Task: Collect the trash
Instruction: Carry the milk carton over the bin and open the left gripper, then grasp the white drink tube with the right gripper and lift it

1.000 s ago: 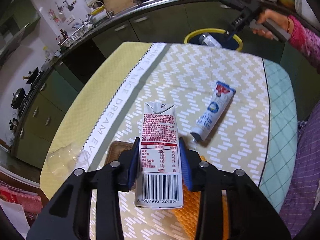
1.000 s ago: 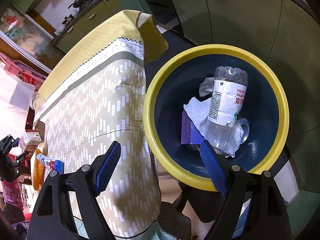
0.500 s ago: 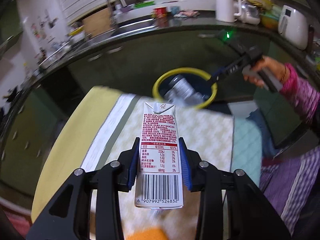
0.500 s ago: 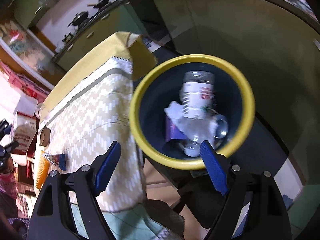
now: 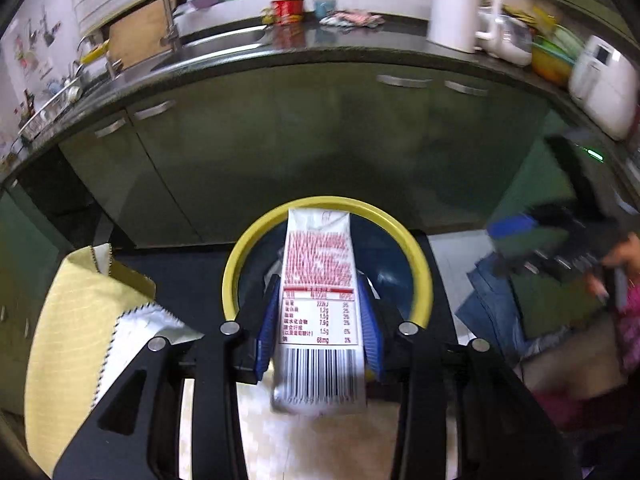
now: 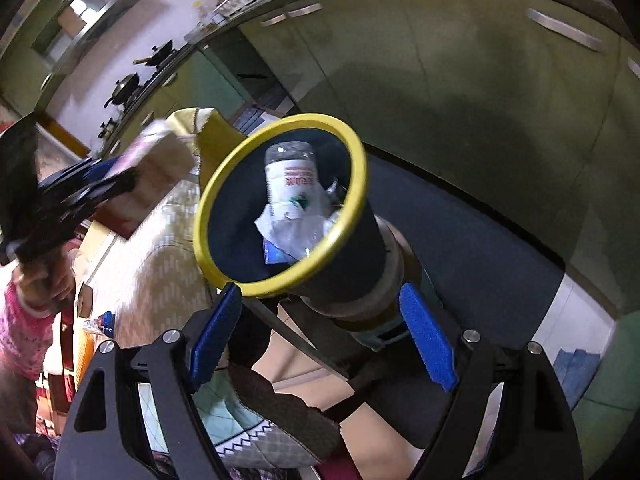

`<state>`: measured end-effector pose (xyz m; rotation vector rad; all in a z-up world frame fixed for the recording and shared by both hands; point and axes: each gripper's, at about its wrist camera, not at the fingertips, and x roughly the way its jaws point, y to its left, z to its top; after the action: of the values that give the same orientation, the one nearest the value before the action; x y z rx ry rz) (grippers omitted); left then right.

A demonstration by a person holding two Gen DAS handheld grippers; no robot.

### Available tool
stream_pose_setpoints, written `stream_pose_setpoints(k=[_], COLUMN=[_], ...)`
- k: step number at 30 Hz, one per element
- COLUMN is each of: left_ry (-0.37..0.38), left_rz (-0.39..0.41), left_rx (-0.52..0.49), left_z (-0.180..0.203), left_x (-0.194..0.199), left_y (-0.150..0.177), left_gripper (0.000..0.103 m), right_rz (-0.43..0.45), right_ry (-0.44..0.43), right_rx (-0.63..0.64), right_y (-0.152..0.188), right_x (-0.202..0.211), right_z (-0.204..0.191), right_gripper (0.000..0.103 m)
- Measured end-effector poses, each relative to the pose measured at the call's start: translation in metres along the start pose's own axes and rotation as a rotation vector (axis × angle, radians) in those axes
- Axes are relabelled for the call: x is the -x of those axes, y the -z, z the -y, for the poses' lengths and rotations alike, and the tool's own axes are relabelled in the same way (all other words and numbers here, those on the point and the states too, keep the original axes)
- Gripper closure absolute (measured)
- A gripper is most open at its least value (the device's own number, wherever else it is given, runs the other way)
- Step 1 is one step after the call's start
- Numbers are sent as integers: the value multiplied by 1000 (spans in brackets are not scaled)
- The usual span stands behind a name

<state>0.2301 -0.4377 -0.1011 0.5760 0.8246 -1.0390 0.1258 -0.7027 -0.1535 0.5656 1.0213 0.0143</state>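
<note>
My left gripper (image 5: 319, 322) is shut on a white milk carton (image 5: 318, 304) with red print and a barcode, held over the near rim of the yellow-rimmed dark bin (image 5: 418, 258). In the right wrist view the bin (image 6: 224, 196) holds a plastic bottle (image 6: 292, 176) and crumpled tissue (image 6: 288, 228). My right gripper (image 6: 322, 338) is open and empty, pulled back to the right of the bin. It appears blurred in the left wrist view (image 5: 516, 236). The left gripper with the carton (image 6: 156, 160) shows left of the bin.
The table with its yellow patterned cloth (image 5: 76, 320) ends just before the bin. A toothpaste tube (image 6: 98, 322) lies on the table. Green kitchen cabinets (image 5: 280, 140) and a dark counter with a sink stand behind the bin.
My left gripper has carried the carton forward over the table to the bin's near rim. My right gripper has drawn back and away from the bin, staying open.
</note>
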Motion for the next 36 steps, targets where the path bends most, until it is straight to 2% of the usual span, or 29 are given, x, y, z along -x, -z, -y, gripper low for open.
stream_pose_setpoints(k=[3, 6, 13, 17, 21, 23, 26, 28, 30, 32, 36], left_ry=[-15, -12, -51, -103, -193, -228, -287, -335, -370, -372, -378], left_rz=[-10, 3, 97, 138, 152, 166, 191, 195, 192, 192, 197], left_rx=[42, 67, 117, 174, 246, 287, 332, 340, 353, 376, 421], left_z=[-6, -9, -19, -28, -37, -42, -46, -44, -40, -39, -37], left_x=[-16, -4, 86, 136, 178, 200, 231, 243, 253, 258, 264], left_y=[-7, -2, 40, 83, 135, 162, 203, 219, 237, 251, 273], left_gripper=[52, 51, 44, 42, 41, 40, 36, 35, 35, 35, 34], right_rz=[0, -1, -18, -46, -95, -131, -173, -200, -228, -271, -346], right_ry=[-1, -7, -45, -67, -135, -194, -332, -382, -389, -404, -368], right_rx=[-17, -18, 62, 179, 373, 509, 742, 913, 1051, 1137, 1253], right_y=[3, 4, 6, 9, 19, 27, 45, 60, 74, 84, 99], right_x=[3, 2, -9, -17, -34, -46, -60, -72, -86, -101, -135], right_z=[8, 7, -25, -64, -125, -168, -235, -281, -318, -344, -377], right_gripper=[22, 22, 22, 22, 22, 22, 20, 19, 19, 19, 20])
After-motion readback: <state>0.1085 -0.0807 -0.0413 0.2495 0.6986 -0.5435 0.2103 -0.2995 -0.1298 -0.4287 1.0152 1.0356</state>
